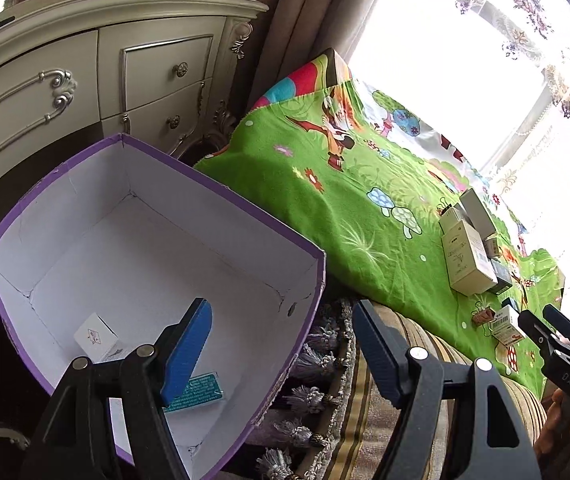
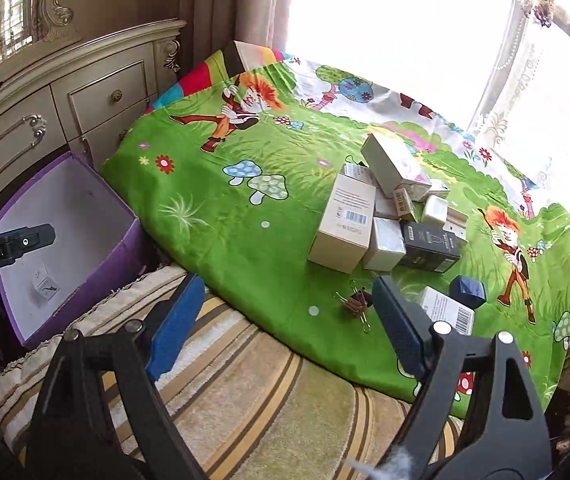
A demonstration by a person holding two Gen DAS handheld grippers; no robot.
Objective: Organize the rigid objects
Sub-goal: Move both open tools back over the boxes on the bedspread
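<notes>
A pile of small cardboard boxes (image 2: 381,208) sits at the middle right on the bright green cartoon cloth (image 2: 245,216). The purple open-top box (image 2: 97,276) stands at the left.

- The open box (image 1: 97,216) stands left of the cloth (image 2: 225,216), in front of the dresser (image 1: 85,80).
- Two small packages (image 1: 95,338) lie inside it.
- A pile of cartons (image 2: 385,220) lies on the cloth, with clips (image 2: 359,302) before it.

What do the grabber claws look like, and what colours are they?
Each grabber is black plastic with two flat fingers. The left gripper has a bright blue ribbed pad and a darker navy one, with round silver bolts. The right gripper matches. Small white lettering marks their sides. Bare fingers show beside them; no cables are visible.
</notes>
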